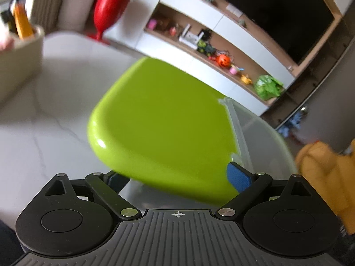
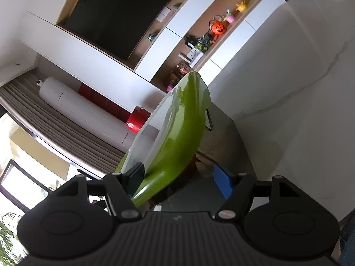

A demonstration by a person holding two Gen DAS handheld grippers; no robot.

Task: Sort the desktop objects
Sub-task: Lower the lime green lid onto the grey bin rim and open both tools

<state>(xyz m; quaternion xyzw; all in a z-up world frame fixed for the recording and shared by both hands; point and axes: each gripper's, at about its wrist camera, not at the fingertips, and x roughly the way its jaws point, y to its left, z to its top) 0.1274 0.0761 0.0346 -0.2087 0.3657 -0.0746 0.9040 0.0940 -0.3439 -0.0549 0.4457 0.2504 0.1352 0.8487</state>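
A lime-green lid (image 1: 162, 119) with a translucent inner rim is tilted over a clear plastic box (image 1: 266, 146) on the white marble table (image 1: 44, 115). My left gripper (image 1: 178, 177) stands wide open at the lid's near end. The lid covers its left fingertip and runs on behind its right blue pad (image 1: 238, 177). In the right wrist view the lid (image 2: 179, 133) shows edge-on. It lies between the fingers of my right gripper (image 2: 179, 179), which is open. The left finger (image 2: 135, 175) is against the lid's pale underside, and the blue pad (image 2: 223, 184) stands apart from it.
A cream bin (image 1: 20, 51) holding pens stands at the table's far left. Behind it is a red vase (image 1: 108, 8). An orange sleeve (image 1: 326, 168) is at the right. Beyond the table stands a TV cabinet (image 1: 221, 51) with toys on its shelf.
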